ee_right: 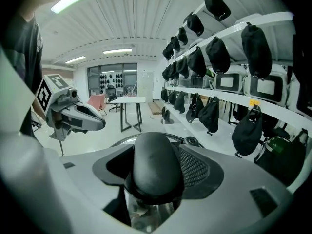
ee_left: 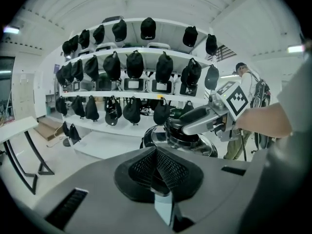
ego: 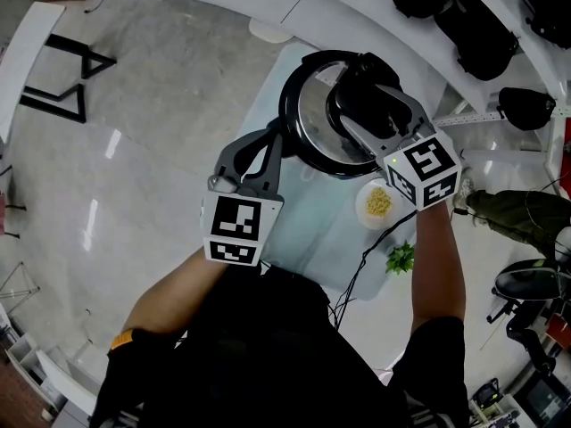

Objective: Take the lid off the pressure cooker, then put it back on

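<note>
The pressure cooker [ego: 293, 132] stands on a pale mat, with its steel lid [ego: 314, 114] over it. I cannot tell whether the lid rests on the pot or is lifted slightly. My right gripper [ego: 360, 92] reaches across the lid from the right and is shut on its black handle [ee_right: 153, 169]; steel shows just below the handle. My left gripper [ego: 274, 139] is by the cooker's left side, its ribbed pads [ee_left: 168, 168] pressed together with nothing between them. In the left gripper view the cooker [ee_left: 148, 141] lies just beyond the jaws, with the right gripper [ee_left: 195, 122] over its lid.
A small white dish of yellow food [ego: 378, 203] and a green sprig [ego: 401, 259] lie right of the cooker on the mat [ego: 299, 221], with cables [ego: 355, 279] nearby. Shelves of black bags [ee_left: 135, 65] stand behind. A person [ee_left: 249, 84] stands at the right.
</note>
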